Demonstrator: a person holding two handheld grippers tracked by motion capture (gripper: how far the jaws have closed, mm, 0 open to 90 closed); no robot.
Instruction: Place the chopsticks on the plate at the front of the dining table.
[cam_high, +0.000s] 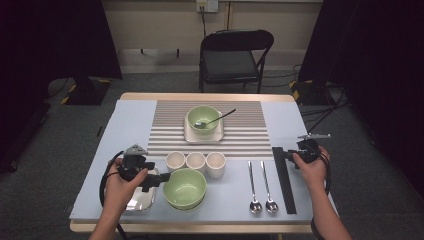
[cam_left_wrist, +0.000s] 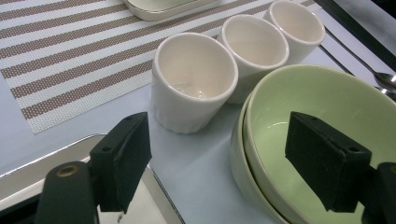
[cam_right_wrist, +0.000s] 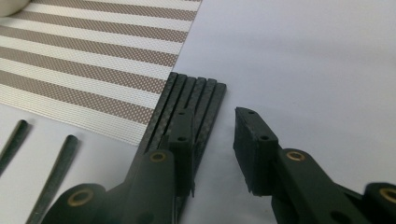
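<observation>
Lower centre of the right gripper view: your right tongs (cam_right_wrist: 212, 151), half-open, straddle stiff, slippery black chopsticks (cam_right_wrist: 191, 105); pinch their end. Left tongs (cam_left_wrist: 224, 161) released over the fragile green bowl (cam_left_wrist: 322, 140).

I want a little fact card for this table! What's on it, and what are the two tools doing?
table cover: pale blue cloth with a striped mat
far bowl: green bowl on a square plate, spoon inside
cups: three white cups in a row
near bowl: green bowl stack
spoons: two spoons side by side
black sticks: bundle of chopsticks at the right
left tool: open, one jaw over the bowl, the other outside its rim
right tool: open, at the far end of the chopsticks
tray: shiny metal tray under the left hand
</observation>
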